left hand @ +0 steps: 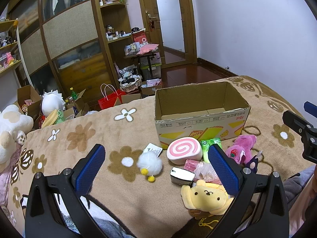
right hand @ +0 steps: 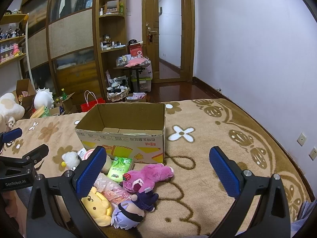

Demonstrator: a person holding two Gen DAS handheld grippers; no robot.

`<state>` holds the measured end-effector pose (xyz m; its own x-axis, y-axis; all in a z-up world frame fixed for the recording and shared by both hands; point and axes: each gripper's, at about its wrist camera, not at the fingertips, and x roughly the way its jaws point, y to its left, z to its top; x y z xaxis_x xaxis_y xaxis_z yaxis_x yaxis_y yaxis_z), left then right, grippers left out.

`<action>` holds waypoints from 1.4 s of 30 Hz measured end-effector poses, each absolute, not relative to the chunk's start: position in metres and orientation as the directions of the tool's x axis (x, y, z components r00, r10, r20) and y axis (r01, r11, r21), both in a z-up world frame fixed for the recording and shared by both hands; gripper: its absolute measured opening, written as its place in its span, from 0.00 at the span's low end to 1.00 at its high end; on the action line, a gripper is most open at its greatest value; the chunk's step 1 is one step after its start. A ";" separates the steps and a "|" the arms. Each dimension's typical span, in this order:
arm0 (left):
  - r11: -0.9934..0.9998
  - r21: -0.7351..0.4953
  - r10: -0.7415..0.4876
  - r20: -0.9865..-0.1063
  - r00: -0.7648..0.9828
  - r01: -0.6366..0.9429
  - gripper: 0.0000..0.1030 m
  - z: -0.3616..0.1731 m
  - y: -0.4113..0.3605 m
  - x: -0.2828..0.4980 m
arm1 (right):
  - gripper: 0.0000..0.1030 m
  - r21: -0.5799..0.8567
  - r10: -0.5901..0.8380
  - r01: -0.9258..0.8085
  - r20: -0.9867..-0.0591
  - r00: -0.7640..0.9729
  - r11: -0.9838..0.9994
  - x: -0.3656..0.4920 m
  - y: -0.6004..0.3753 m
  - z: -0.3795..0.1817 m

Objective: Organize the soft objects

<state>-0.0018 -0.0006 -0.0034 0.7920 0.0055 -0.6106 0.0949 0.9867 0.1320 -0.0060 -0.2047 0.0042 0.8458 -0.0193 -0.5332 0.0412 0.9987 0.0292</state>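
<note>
An open cardboard box [left hand: 200, 119] [right hand: 122, 138] stands on the tan flowered blanket, nothing showing inside it. In front of it lie a pink swirl-roll cushion [left hand: 184, 150], a white fluffy chick [left hand: 149, 162] [right hand: 69, 158], a yellow dog plush [left hand: 206, 197] [right hand: 98, 204], a pink bear plush [left hand: 241, 148] [right hand: 150, 175], a purple-haired doll [right hand: 134, 208], a green tissue pack [right hand: 119, 168] and a pink plastic bag [left hand: 204, 170]. My left gripper [left hand: 156, 164] hovers open over the pile. My right gripper [right hand: 157, 166] hangs open to the right of the toys, holding nothing.
A silver-black box [left hand: 182, 176] lies by the yellow plush. A large white plush [left hand: 10, 130] sits at the bed's left edge. Beyond the bed are cartons, a red bag [left hand: 111, 99], wardrobes and a door. Bare blanket [right hand: 218, 130] spreads right of the box.
</note>
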 end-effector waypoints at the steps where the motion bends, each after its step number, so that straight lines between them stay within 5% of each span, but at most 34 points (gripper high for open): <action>1: 0.987 0.132 0.006 -0.611 0.792 0.095 1.00 -0.003 -0.001 -0.002 | 1.00 0.029 -0.019 0.041 -0.533 0.846 0.999 -0.006 -0.205 0.005; 42: 0.986 0.134 0.007 -0.611 0.791 0.094 1.00 -0.004 -0.001 -0.002 | 1.00 0.025 -0.021 0.041 -0.537 0.843 0.999 -0.008 -0.204 0.001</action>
<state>-0.0018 -0.0007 -0.0035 0.7913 0.0075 -0.6114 0.0944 0.9864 0.1342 -0.0080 -0.2038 0.0006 0.8434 -0.0210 -0.5369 0.0405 0.9989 0.0246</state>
